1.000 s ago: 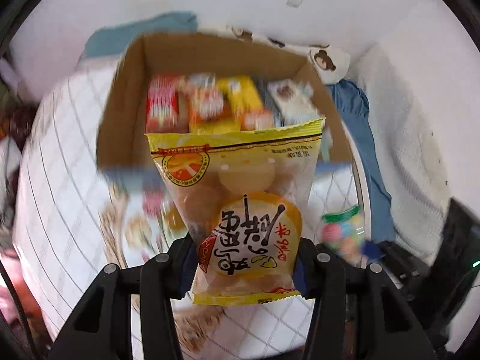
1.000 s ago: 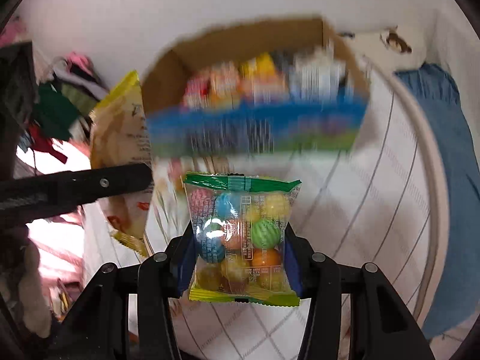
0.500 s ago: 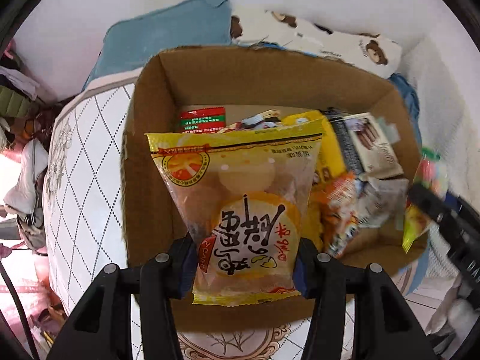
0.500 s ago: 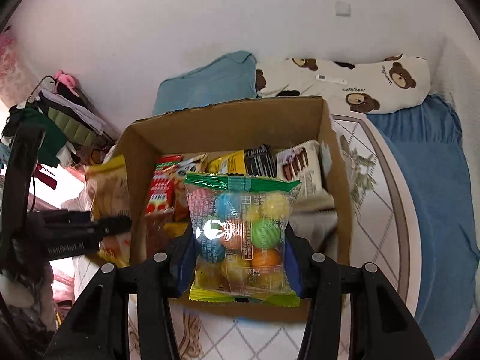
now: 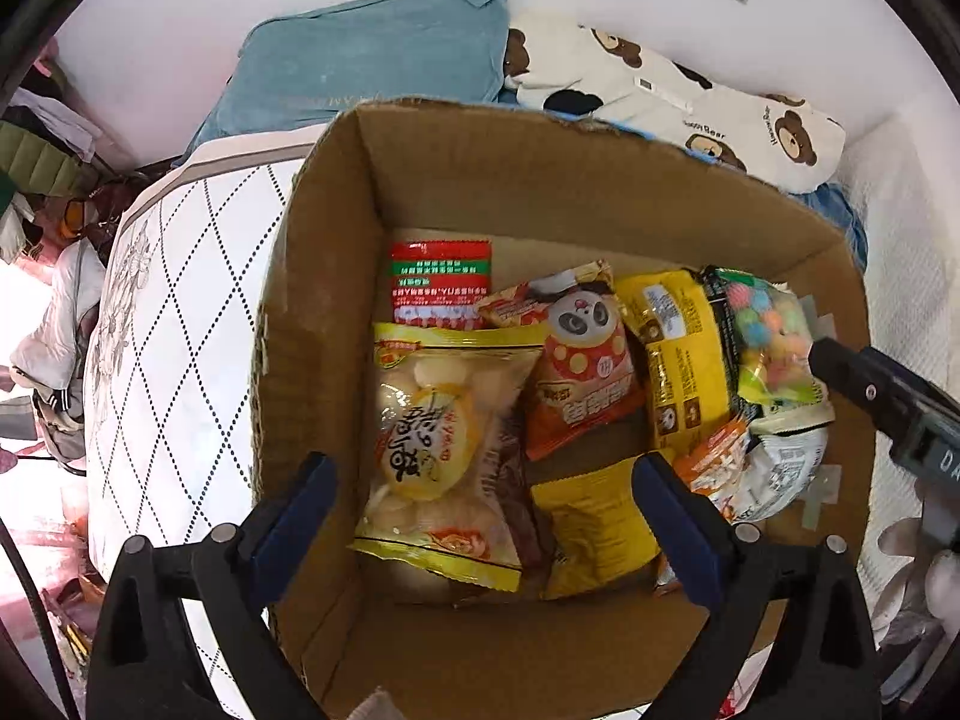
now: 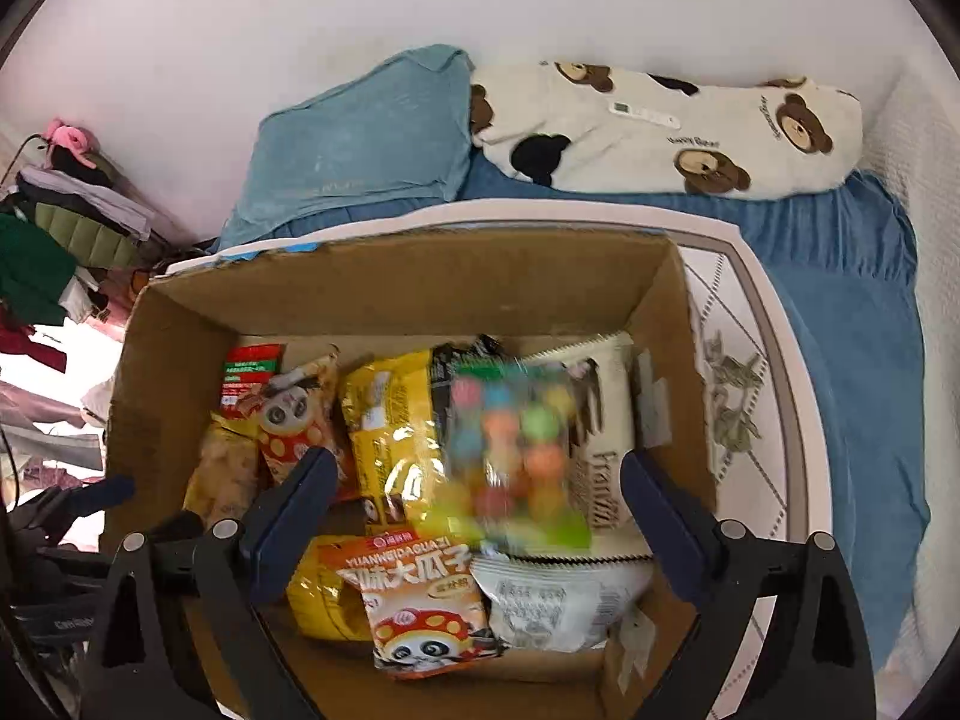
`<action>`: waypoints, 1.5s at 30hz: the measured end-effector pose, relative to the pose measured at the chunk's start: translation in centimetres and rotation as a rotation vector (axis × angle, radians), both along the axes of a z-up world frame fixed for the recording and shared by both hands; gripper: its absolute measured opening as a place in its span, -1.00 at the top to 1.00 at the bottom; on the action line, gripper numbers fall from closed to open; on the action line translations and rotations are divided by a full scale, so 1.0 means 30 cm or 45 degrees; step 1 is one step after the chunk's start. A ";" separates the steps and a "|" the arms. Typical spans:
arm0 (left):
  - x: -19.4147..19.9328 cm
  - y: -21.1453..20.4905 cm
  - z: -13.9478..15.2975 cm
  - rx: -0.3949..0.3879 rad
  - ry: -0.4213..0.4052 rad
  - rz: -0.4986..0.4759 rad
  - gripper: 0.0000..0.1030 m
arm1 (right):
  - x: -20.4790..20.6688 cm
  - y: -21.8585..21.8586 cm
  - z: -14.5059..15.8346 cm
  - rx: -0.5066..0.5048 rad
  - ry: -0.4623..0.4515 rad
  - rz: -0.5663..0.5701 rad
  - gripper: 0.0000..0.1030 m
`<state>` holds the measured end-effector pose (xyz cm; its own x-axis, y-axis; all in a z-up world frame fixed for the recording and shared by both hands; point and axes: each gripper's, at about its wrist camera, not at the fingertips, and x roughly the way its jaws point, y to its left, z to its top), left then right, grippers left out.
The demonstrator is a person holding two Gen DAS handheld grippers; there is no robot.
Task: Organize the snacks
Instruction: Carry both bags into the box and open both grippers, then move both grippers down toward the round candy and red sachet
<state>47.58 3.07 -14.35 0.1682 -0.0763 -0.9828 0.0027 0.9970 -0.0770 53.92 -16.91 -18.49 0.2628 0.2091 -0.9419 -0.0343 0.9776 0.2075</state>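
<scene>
Box: cardboard box (image 5: 336,312) sits on quilted mattress (image 5: 180,276), top open, floor mostly covered w/ packets.
L claw: left gripper (image 5: 480,516) over box, pointing steeply down, jaws opening, near full spread. Nothing pinched; pads clear of all packets.
L packet: yellow puff bag (image 5: 441,444) lies flat at box's left side, below & between the L fingers, partly over red-green sachet (image 5: 441,288).
R claw: right gripper (image 6: 474,510) also over box, jaws opening wide. No grip.
R packet: candy-ball bag (image 6: 516,450) blurred between the R fingers, pads not touching it; looks mid-drop onto white wafer pack (image 6: 606,468). In left wrist view candy-ball bag (image 5: 771,348) is at box's right side, against yellow-black pack (image 5: 678,354).
Other contents: panda snack (image 5: 585,360), 2nd panda packet w/ orange top (image 6: 420,600), grey-white pouch (image 6: 558,600).
Done: 2 more snacks delivered to box; approx 9 packets inside, as far as visible.
Left: can't tell how many loose snacks remain outside, none in view. Contents piled, not lined up; tidying may be pending (my guess).
Vs 1 s ago: both claws were clamped on their bags, short of the box. Vs half s ago: over box, bags gripped. Now both bags released, in box.
</scene>
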 end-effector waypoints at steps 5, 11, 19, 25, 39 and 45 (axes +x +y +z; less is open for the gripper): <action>-0.025 -0.005 0.028 -0.030 -0.034 0.008 -0.95 | -0.056 -0.014 0.046 -0.003 -0.029 -0.001 -0.90; -0.073 -0.015 0.048 -0.013 -0.088 0.011 -0.95 | -0.172 -0.007 0.062 -0.108 -0.057 -0.011 -0.90; -0.137 -0.026 0.050 -0.010 -0.108 0.012 -0.95 | -0.292 0.000 0.038 -0.139 -0.037 -0.029 -0.90; -0.185 -0.038 0.089 -0.004 -0.156 0.010 -0.95 | -0.358 0.002 0.082 -0.141 -0.092 -0.041 -0.91; -0.451 -0.046 0.271 0.049 -0.426 0.009 -0.95 | -0.598 0.025 0.290 -0.171 -0.314 -0.039 -0.91; -0.570 -0.045 0.325 0.068 -0.499 0.014 -0.95 | -0.731 0.044 0.371 -0.168 -0.403 -0.030 -0.91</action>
